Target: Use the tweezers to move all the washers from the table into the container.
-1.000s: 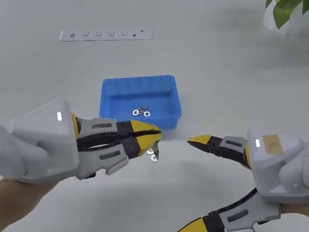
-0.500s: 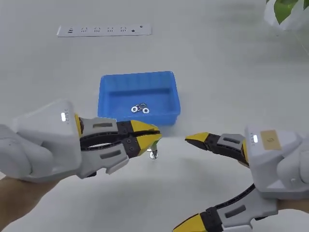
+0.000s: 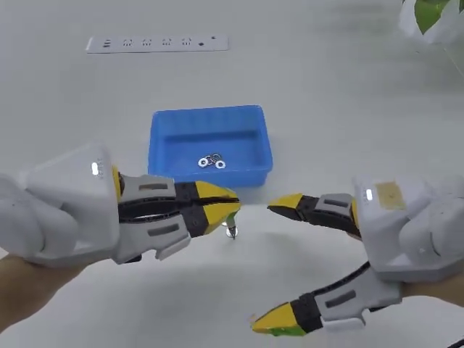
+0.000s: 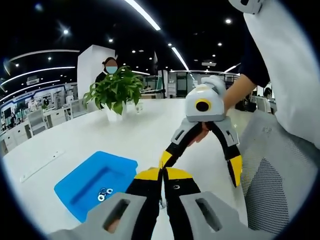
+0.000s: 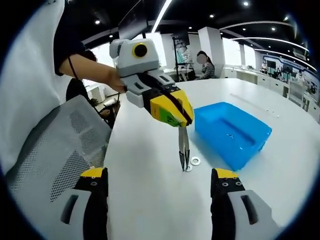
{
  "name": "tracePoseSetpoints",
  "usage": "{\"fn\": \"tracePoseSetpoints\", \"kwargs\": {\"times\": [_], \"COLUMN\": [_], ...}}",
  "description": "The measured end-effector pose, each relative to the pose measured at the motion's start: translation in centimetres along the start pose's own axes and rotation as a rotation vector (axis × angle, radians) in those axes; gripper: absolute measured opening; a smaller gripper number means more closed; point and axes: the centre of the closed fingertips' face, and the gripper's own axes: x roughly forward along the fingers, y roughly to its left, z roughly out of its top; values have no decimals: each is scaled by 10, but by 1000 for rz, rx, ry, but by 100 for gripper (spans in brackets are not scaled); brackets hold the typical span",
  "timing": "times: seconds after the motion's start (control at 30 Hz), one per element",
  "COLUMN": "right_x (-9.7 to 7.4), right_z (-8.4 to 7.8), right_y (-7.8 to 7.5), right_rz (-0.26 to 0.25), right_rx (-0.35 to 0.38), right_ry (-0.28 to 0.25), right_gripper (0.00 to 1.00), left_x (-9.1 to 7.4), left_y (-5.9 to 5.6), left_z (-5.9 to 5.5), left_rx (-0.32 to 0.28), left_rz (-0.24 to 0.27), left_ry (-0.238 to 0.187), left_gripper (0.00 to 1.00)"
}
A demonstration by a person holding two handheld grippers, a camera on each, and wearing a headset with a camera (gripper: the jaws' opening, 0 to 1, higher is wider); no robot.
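Observation:
My left gripper (image 3: 233, 205) is shut on thin metal tweezers (image 3: 230, 223) that point down at the table. In the right gripper view the tweezers (image 5: 184, 147) hang from the left gripper (image 5: 181, 122), tips touching the table beside two washers (image 5: 192, 164). I cannot tell whether a washer is pinched. A blue container (image 3: 167, 138) just behind holds a few washers (image 3: 211, 162). My right gripper (image 3: 262, 267) stands open with nothing between its jaws, to the right of the tweezers. The left gripper view shows my left gripper (image 4: 163, 172), the right gripper (image 4: 200, 165) and the container (image 4: 82, 180).
A white power strip (image 3: 156, 44) lies at the back of the white table. A potted plant (image 3: 431, 14) stands at the back right corner. A mesh chair (image 5: 65, 145) sits beside the table on the person's side.
The right gripper has drifted a little left, toward the tweezers. The left gripper and tweezers have stayed over the washers in front of the container.

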Motion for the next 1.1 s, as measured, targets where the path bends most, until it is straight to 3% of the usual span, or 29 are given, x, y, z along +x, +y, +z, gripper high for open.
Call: {"fn": "tracePoseSetpoints", "kwargs": {"times": [0.2,0.37,0.7,0.83,1.1], "right_x": [17,23,31,36,39], "right_z": [20,25,14,7,9], "right_y": [-21,-31,-22,-22,-26], "right_rz": [-4,-2,115,131,134], "right_rx": [-22,-79,-66,-102,-127], "right_ry": [-28,-28,29,59,49], "right_gripper": [63,27,23,19,13], "left_x": [4,3,1,1,-1], "left_y": [-5,-6,-8,-7,-6], "left_z": [2,1,-1,-2,-3], "left_rx": [-12,-18,-21,-23,-24], "left_rz": [-19,-27,-34,-35,-34], "left_ry": [17,19,23,24,30], "left_gripper": [5,5,5,5,5]}}
